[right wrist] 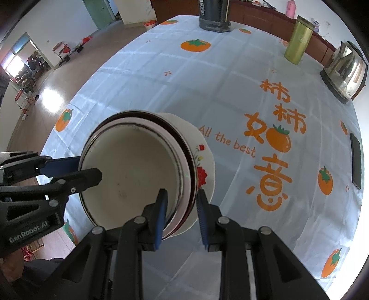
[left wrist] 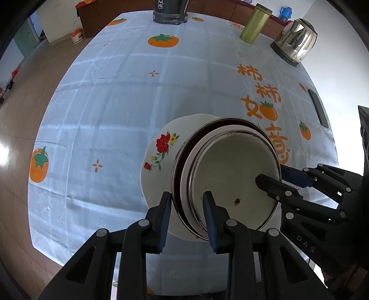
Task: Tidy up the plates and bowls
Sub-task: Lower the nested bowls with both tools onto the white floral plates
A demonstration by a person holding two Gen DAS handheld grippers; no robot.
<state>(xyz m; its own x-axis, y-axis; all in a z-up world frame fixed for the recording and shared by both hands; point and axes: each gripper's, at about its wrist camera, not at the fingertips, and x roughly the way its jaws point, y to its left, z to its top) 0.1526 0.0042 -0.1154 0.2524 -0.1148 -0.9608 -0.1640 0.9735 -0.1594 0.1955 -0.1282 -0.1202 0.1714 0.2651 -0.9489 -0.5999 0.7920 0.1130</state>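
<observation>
A stack of dishes is held between both grippers above the table: a white flowered plate (left wrist: pixel 159 161) underneath, a dark-rimmed bowl (left wrist: pixel 182 166) on it, and a cream enamel bowl (left wrist: pixel 230 166) on top. My left gripper (left wrist: pixel 188 214) is shut on the stack's near rim. My right gripper (left wrist: pixel 274 175) grips the stack's rim from the right side. In the right wrist view the same cream bowl (right wrist: pixel 131 170) and flowered plate (right wrist: pixel 205 161) sit between my right gripper's (right wrist: pixel 181 214) pads, and the left gripper (right wrist: pixel 88 168) clamps the far left rim.
The table wears a light blue persimmon tablecloth (left wrist: pixel 129 97). At the back stand a black appliance base (left wrist: pixel 169 11), a green canister (left wrist: pixel 254 24) and a steel kettle (left wrist: pixel 295 40). A black phone (left wrist: pixel 318 108) lies at the right edge. Floor lies beyond the left edge.
</observation>
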